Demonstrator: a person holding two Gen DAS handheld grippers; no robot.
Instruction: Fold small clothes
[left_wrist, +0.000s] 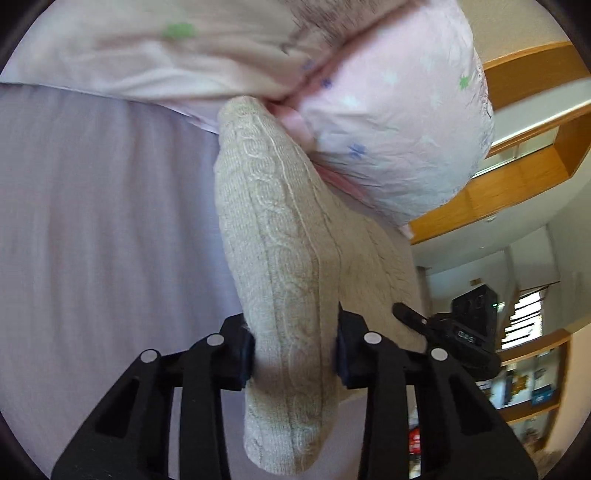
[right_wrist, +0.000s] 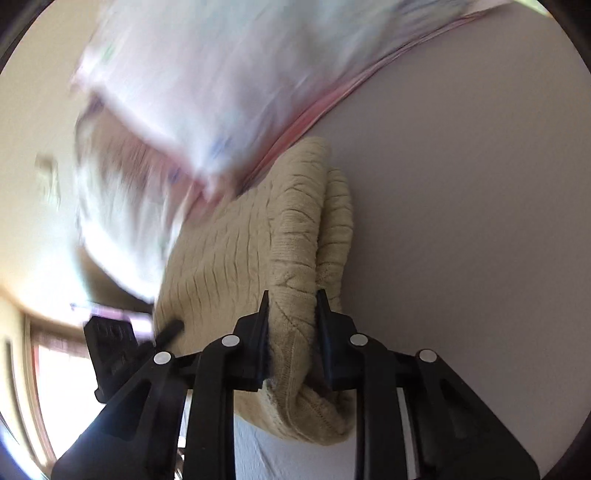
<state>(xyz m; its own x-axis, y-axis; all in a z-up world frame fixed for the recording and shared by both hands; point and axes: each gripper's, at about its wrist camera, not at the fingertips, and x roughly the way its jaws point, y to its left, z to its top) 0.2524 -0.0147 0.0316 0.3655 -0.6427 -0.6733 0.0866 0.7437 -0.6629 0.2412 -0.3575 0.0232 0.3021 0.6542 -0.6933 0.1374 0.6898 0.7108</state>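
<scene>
Both claws were recorded clamped on one garment. Left gripper (left_wrist: 295, 350): jaws pinched on a bunched fold of the beige cable-knit sweater (left_wrist: 280, 258), which ran from lower centre of the left wrist frame up to centre. Right gripper (right_wrist: 291, 339): jaws pinched on a thick roll of the same sweater (right_wrist: 295, 236), seen at centre of the right wrist frame.

Surroundings: a pink patterned pillow (left_wrist: 399, 122) was noted at upper right of the left view, pressed against the sweater's far end; lilac bedsheet (left_wrist: 92, 229) filled the left half. Wooden shelving (left_wrist: 517, 177) was seen at the right edge.

Obstruction: the sweater's far edge was hidden behind the pillow. In the right view the pillow (right_wrist: 192, 92) was heavily motion-blurred; its pattern could not be made out.

View differences: shelving was visible in the left view only. The other gripper's body was partly seen in each view, dark, at lower right (left_wrist: 461, 332) and lower left (right_wrist: 114, 343).
</scene>
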